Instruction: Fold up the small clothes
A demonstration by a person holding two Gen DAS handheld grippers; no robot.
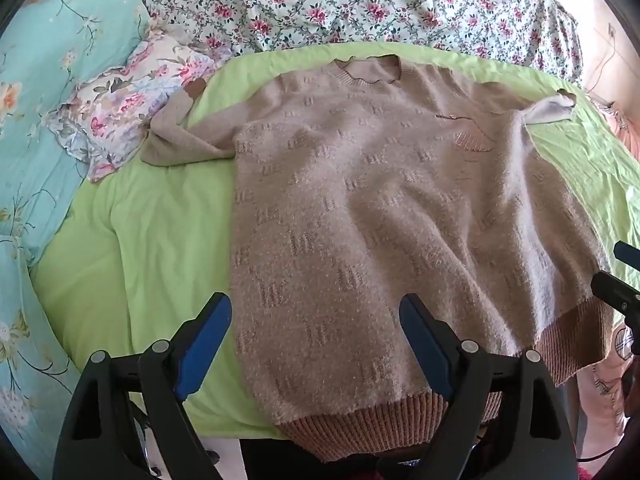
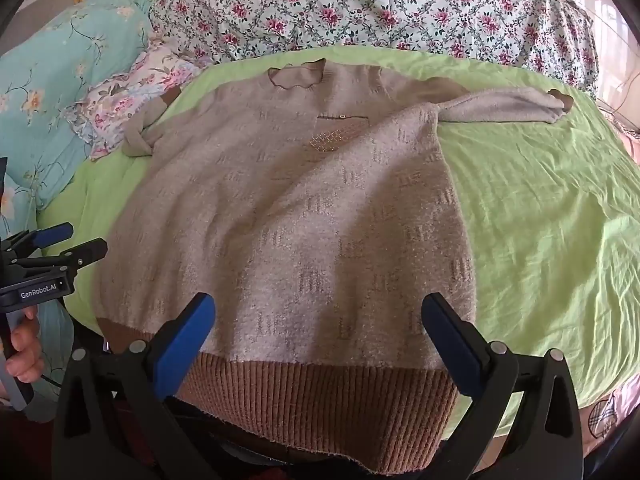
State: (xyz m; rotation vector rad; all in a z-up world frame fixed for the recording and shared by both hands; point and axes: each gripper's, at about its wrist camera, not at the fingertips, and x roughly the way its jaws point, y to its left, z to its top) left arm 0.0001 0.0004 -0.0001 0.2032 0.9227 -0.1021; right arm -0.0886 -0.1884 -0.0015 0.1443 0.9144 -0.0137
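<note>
A fuzzy beige knit sweater [image 1: 380, 208] with a brown ribbed hem lies spread flat, neck far, on a light green sheet [image 1: 140, 240]; it also shows in the right wrist view [image 2: 300, 220]. Its left sleeve [image 1: 180, 140] is bunched at the far left and its right sleeve [image 2: 508, 106] stretches out to the far right. My left gripper [image 1: 316, 320] is open, just above the hem's left part. My right gripper [image 2: 320, 320] is open, just above the hem's right part. Neither holds anything. The right gripper's tips [image 1: 616, 280] show at the left view's edge, and the left gripper [image 2: 56, 248] shows in the right view.
A floral quilt [image 1: 360, 0] is piled along the far edge of the bed. A turquoise floral blanket [image 1: 48, 80] and a frilled floral pillow [image 1: 132, 92] lie at the left. The green sheet [image 2: 540, 220] stretches right of the sweater.
</note>
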